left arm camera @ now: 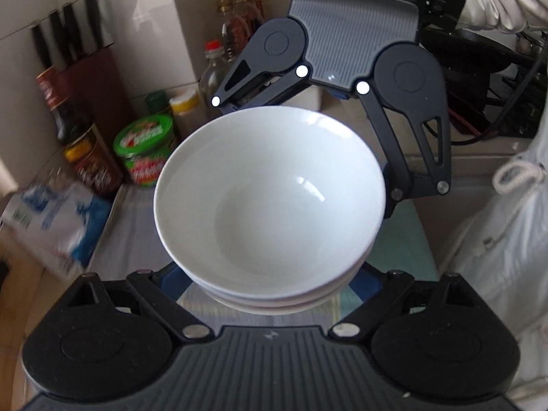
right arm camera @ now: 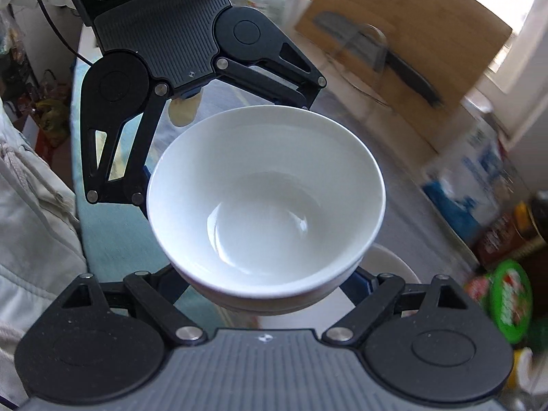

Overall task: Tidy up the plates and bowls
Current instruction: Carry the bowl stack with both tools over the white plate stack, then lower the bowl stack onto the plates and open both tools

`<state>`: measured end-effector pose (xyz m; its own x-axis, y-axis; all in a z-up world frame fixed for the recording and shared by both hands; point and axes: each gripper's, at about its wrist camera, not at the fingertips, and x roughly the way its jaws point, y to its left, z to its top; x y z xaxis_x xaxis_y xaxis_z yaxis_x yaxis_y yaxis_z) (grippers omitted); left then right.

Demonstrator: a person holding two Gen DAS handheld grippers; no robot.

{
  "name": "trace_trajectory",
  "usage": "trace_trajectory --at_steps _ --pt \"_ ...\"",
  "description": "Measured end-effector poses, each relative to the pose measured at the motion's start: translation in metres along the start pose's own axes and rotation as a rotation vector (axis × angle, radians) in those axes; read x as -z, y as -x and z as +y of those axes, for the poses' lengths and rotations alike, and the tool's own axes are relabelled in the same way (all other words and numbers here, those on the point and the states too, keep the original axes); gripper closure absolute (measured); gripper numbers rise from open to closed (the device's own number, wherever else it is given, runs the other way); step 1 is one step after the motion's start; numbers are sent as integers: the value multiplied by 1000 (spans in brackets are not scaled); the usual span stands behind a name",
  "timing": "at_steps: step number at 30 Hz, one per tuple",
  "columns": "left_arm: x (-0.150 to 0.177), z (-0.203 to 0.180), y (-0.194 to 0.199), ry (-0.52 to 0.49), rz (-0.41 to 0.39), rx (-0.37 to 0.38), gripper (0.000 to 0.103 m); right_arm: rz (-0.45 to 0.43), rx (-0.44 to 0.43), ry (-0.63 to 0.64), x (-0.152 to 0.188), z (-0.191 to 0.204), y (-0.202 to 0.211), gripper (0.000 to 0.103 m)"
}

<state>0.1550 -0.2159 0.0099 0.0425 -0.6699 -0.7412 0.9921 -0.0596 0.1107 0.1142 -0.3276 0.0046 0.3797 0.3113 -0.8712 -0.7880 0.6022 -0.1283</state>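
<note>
A stack of nested white bowls (left arm camera: 270, 191) hangs above the checked cloth (left arm camera: 137, 239), carried between both grippers. My left gripper (left arm camera: 270, 296) reaches in from the near side, its fingers closed against the lower bowls. My right gripper (left arm camera: 308, 111) comes from the far side, its arms spread round the stack. In the right wrist view the same bowls (right arm camera: 267, 198) fill the middle. There my right gripper (right arm camera: 270, 299) clamps them from below and the left gripper (right arm camera: 226, 144) grips from the far side. All fingertips are hidden under the bowls.
At the left stand a knife block (left arm camera: 68, 41), sauce bottles (left arm camera: 89, 150), a green-lidded jar (left arm camera: 147, 147) and a blue-white bag (left arm camera: 58, 219). A cutting board with a cleaver (right arm camera: 394, 58) leans at the back. A white plate (right arm camera: 397, 263) lies below the bowls. The person's white jacket (left arm camera: 507, 239) is at the right.
</note>
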Motion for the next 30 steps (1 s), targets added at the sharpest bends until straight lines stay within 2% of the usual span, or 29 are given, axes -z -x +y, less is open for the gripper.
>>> trace_trajectory --at_steps 6,13,20,30 --pt "-22 15 -38 -16 -17 11 10 25 49 -33 28 -27 6 9" --pt "-29 26 -71 5 -3 29 10 48 26 -72 50 -51 -5 9" --pt "-28 30 -82 41 18 38 10 46 -8 -99 62 -62 -14 10" --pt "-26 29 -85 65 26 32 10 49 5 -92 64 -62 -19 10"
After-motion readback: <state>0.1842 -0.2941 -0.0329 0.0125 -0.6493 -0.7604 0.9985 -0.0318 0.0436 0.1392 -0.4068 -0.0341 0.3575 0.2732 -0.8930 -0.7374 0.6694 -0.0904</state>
